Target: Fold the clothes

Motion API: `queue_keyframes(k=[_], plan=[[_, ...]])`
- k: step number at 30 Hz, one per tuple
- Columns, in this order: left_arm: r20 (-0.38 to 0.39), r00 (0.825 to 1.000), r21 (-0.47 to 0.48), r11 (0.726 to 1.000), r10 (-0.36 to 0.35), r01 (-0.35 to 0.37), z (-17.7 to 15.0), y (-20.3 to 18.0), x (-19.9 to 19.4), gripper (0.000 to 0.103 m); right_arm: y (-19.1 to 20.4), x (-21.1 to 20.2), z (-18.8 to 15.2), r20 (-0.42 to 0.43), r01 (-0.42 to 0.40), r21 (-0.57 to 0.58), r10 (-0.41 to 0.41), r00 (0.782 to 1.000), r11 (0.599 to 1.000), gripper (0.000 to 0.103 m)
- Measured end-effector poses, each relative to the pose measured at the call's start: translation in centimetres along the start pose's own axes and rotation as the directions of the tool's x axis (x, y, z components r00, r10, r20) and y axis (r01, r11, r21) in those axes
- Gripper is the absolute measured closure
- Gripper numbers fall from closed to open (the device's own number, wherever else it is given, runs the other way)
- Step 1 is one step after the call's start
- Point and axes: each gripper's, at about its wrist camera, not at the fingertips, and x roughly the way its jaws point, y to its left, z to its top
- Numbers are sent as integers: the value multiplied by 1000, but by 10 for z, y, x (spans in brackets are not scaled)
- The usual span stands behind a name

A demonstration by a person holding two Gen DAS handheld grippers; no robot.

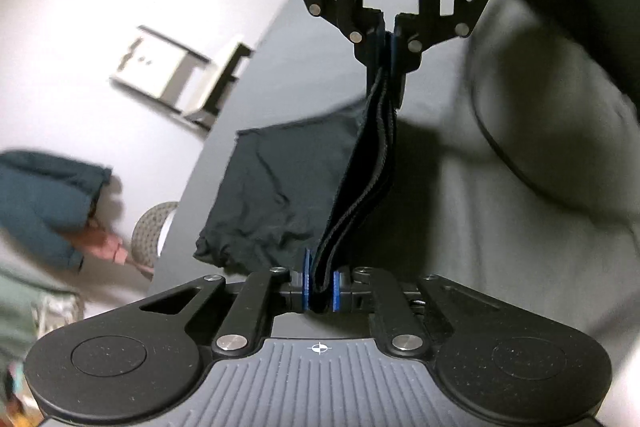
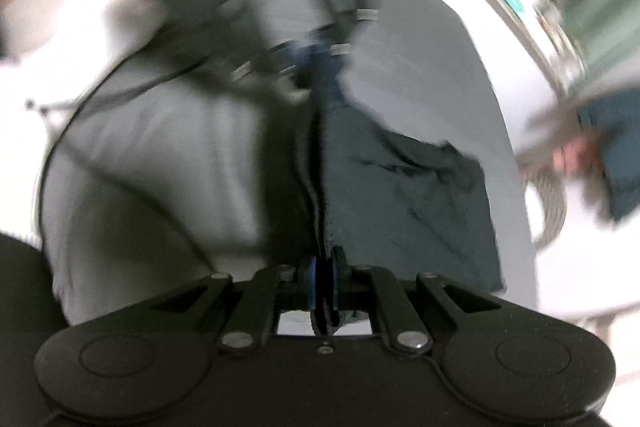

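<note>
Left gripper (image 1: 320, 287), right gripper (image 2: 324, 281): blurred dark garment (image 1: 276, 187).

No legible text, perhaps blur-hidden.

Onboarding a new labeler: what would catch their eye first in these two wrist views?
A dark garment strung by its thick banded edge between the two facing grippers: the left gripper clamps one end at bottom centre, the right gripper the other at top. The cloth hangs slack over a grey table; the right view is motion-blurred.
</note>
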Motion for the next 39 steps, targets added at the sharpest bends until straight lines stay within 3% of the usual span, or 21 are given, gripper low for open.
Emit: queue_keyframes(k=[5,8,11,15,19,24,30,32,36,39], plan=[[-34,998,119,991,-57,60,-7,-13,-16,93,37,-1,18,-3,-24,-155,24,1000,988,95],[-51,992,135,983,-120,125,-9,-20,-24,93,49,-9,24,-3,-88,-177,89,996,980,95],[-52,972,108,967,-227,232,-7,-19,-31,93,49,-18,28,9,-206,-120,208,978,971,95],[-40,953,64,951,-300,302,-9,-1,-28,93,16,-16,23,29,-243,24,242,970,970,95],[-47,955,49,955,-292,294,-8,31,-16,93,-18,-14,17,54,-276,167,271,961,947,95],[-55,956,-6,958,-287,287,-2,69,16,92,-72,2,2,57,-241,327,235,970,914,95],[-79,951,-92,952,-299,292,-2,96,72,92,-115,41,-20,65,-269,493,273,960,828,95],[-91,947,-109,948,-309,299,-4,97,80,92,-123,48,-28,83,-296,532,299,951,794,95],[-53,950,-116,947,-307,299,-4,91,62,92,-106,26,-28,122,-319,518,300,946,794,95],[4,941,-154,930,-337,334,-1,87,39,92,-92,9,-27,152,-335,505,300,942,795,94]])
